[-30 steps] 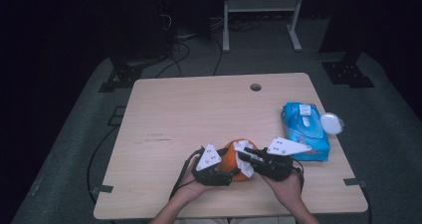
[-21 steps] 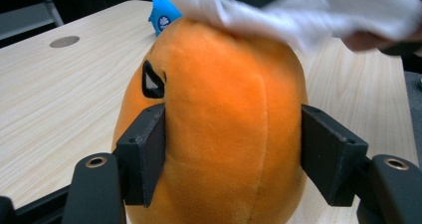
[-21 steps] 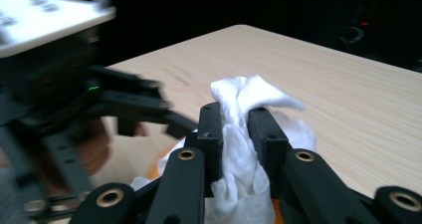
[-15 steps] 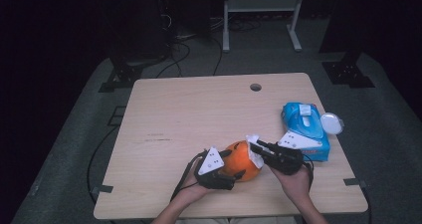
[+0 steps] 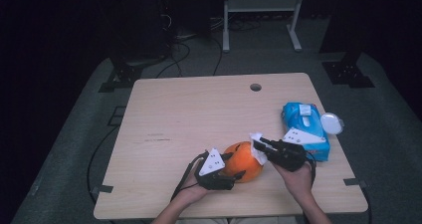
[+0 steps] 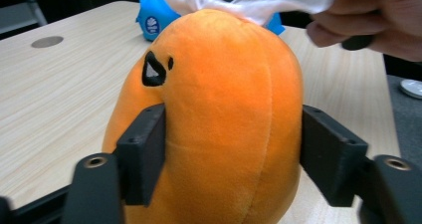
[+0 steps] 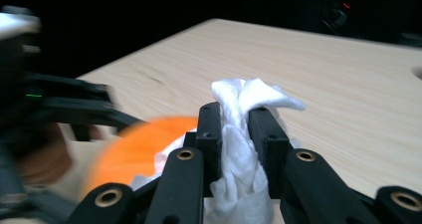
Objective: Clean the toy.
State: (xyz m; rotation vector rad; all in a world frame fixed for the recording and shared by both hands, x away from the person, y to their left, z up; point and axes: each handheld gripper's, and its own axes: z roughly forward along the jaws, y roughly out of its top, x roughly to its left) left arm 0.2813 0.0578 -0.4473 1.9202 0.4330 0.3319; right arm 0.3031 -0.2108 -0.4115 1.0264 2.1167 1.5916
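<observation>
apparently the step in hand is wiping the round orange plush toy with a small black face (image 6: 209,114), which stands near the front edge of the pale wooden table (image 5: 199,114), between the two hands. to do it well, the wipe should press lightly and slide over the crown while the other side holds firm, so the soft body does not roll or squash out of the hold.

the left gripper (image 5: 234,170) has its jaws spread about as wide as the toy and pressed against its two flanks, holding it upright. the right gripper (image 7: 234,129) has its jaws nearly closed, pinching a crumpled white tissue (image 7: 244,134), whose loose end lies on the toy's top in the left gripper view.

just beside the right hand (image 5: 297,180) lies a blue soft pack of wipes (image 5: 306,127), and a small white round lid (image 5: 332,123) sits at the table's right edge.
</observation>
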